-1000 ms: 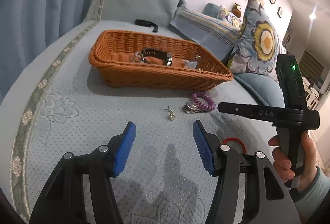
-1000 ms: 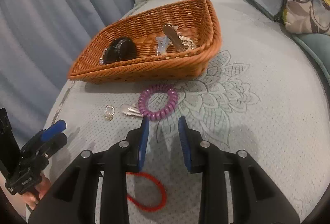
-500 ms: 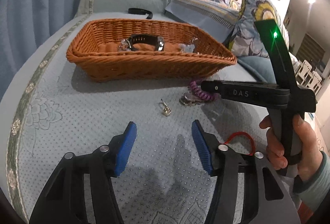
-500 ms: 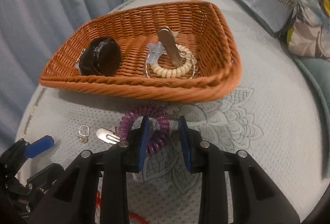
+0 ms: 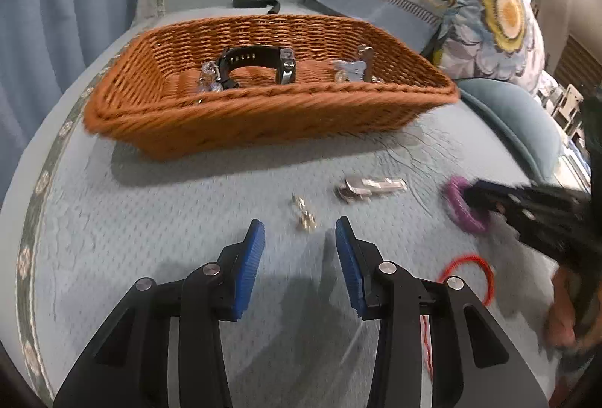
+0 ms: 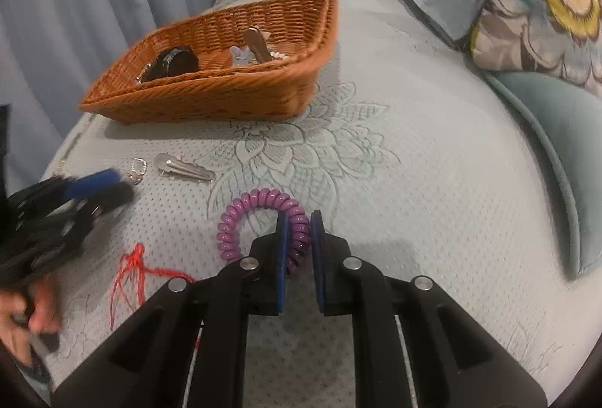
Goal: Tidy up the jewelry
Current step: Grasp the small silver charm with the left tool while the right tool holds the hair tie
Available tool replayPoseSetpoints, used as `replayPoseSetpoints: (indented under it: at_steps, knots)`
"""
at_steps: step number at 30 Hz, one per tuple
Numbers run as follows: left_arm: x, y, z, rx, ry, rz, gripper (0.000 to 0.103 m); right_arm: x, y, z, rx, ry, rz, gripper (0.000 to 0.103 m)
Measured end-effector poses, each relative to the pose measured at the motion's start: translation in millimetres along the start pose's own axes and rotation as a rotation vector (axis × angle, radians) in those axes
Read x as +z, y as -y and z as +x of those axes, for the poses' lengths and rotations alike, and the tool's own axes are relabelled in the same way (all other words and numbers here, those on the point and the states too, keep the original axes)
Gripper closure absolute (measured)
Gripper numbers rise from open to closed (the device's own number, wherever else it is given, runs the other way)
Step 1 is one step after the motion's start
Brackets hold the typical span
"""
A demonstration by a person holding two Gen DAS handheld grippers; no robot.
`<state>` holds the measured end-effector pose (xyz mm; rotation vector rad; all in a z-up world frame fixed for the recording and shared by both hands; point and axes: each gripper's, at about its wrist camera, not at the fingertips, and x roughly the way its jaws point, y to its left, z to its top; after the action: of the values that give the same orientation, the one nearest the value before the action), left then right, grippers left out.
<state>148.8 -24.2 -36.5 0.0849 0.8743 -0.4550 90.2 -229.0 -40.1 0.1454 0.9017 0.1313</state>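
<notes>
right gripper (image 5: 485, 197): motion-blurred, fingertips indistinct
small silver trinket (image 5: 304, 212): blurred, kind unclear
red cord (image 6: 131, 272): partly behind finger

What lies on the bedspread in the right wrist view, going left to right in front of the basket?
Left gripper → red string → small silver charm → silver hair clip → purple spiral hair tie, with the right gripper clamped on its right side.

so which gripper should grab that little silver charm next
Left. The left gripper is open with the silver charm just ahead of its fingers, while the right gripper is shut on the purple coil bracelet.
</notes>
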Motion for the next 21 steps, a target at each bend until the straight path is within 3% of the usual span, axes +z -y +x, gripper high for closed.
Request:
replayPoseSetpoints:
  at_steps: [4,6,7,8,10,15,16,17,19,21]
  knots:
    - [9,9,11,0.049,-0.013,0.039,0.069,1,2,0,0.014,0.002,-0.016,0.090]
    - [11,14,14,0.072,-0.013,0.067,0.087,1,0,-1,0.035,0.000,-0.022,0.084]
    - [10,15,14,0.077,-0.012,0.075,0.097,1,0,-3,0.041,0.004,-0.026,0.077]
    - [10,16,14,0.083,-0.009,0.080,0.097,2,-1,-5,0.033,0.014,-0.032,0.067]
    - [10,15,11,0.077,0.002,0.077,0.098,2,-2,-8,0.007,0.042,-0.042,0.057]
    - [-1,8,-11,0.072,0.049,0.040,0.099,3,-9,5,-0.025,0.003,-0.070,0.058]
    - [-5,7,-16,0.080,0.054,0.038,0.099,3,-10,5,-0.037,0.008,-0.078,0.061]
    - [-10,6,-21,0.082,0.060,0.032,0.099,4,-12,4,-0.039,0.009,-0.090,0.073]
    - [-20,1,-34,0.070,0.087,0.005,0.099,1,-17,4,-0.043,0.010,-0.116,0.086]
    - [-29,-8,-47,0.046,0.127,-0.046,0.099,-1,-24,3,-0.053,0.016,-0.149,0.093]
